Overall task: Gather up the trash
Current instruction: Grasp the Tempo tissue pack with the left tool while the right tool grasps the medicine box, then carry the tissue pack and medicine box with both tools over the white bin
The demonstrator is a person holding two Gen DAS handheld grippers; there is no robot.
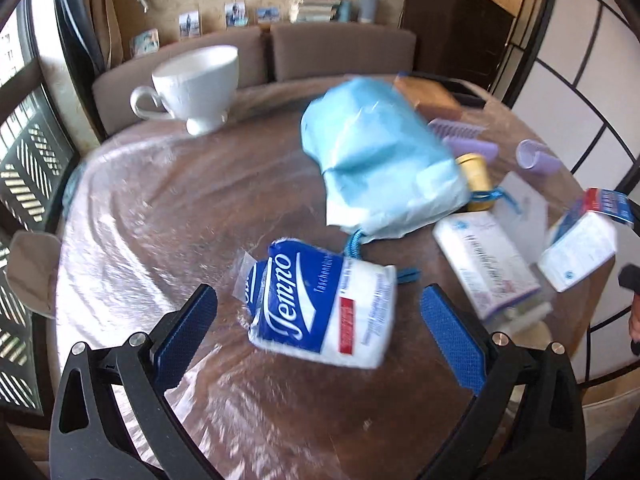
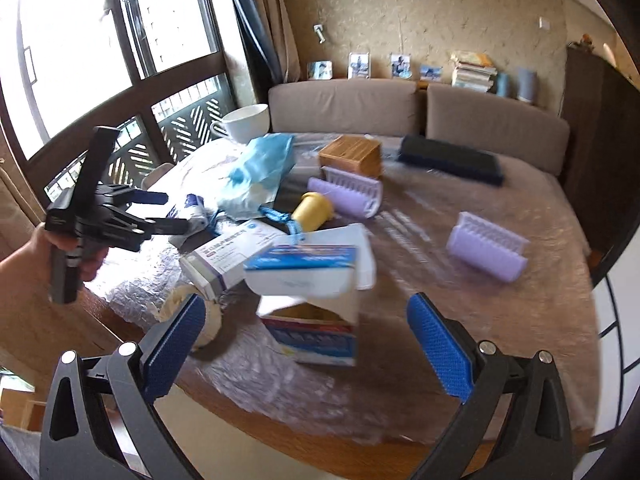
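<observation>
i have both claws spread: left claw (image 1: pixel 318 310) around the tissue pack (image 1: pixel 320 304) mid-desk, right claw (image 2: pixel 306 322) over the open carton (image 2: pixel 312 300) near the desk (image 2: pixel 500 320) edge; nothing collected yet.

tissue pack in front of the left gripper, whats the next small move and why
Probably ease the left gripper forward and down, then close on the tissue pack. Its jaws are open with the pack lying flat on the table between the fingers, touching neither. The blue bag lies just beyond, likely where the trash goes.
</observation>
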